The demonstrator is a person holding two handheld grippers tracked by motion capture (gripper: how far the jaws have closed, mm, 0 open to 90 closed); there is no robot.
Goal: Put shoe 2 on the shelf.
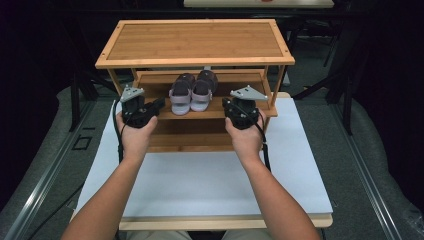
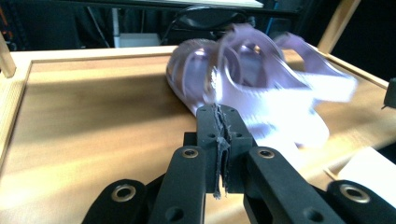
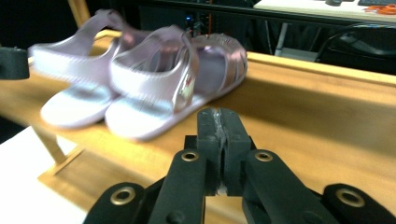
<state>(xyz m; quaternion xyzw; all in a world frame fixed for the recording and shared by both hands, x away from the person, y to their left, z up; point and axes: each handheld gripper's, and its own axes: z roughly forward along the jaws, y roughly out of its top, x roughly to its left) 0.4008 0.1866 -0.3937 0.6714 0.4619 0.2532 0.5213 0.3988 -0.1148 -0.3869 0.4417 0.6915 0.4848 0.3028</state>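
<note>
A white tabletop (image 1: 200, 185) carries a bamboo shoe rack (image 1: 195, 42); grey floor and dark surroundings lie beyond. The lilac sandals (image 1: 192, 92) sit on the middle shelf (image 1: 212, 114) at 12 o'clock. The left gripper (image 1: 156, 104) at 10 o'clock and the right gripper (image 1: 226, 104) at 2 o'clock flank them, fingers clenched, grasping nothing.

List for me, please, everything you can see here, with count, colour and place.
sandals: two, pale purple, side by side on the middle shelf
rack: one, light wood, three levels, at the far end of the table
table: one, white top with a wooden edge, under the rack
left gripper: one, black, jaws shut with nothing between them, left of the sandals
right gripper: one, black, jaws shut with nothing between them, right of the sandals
hands: two, one on each gripper
</note>
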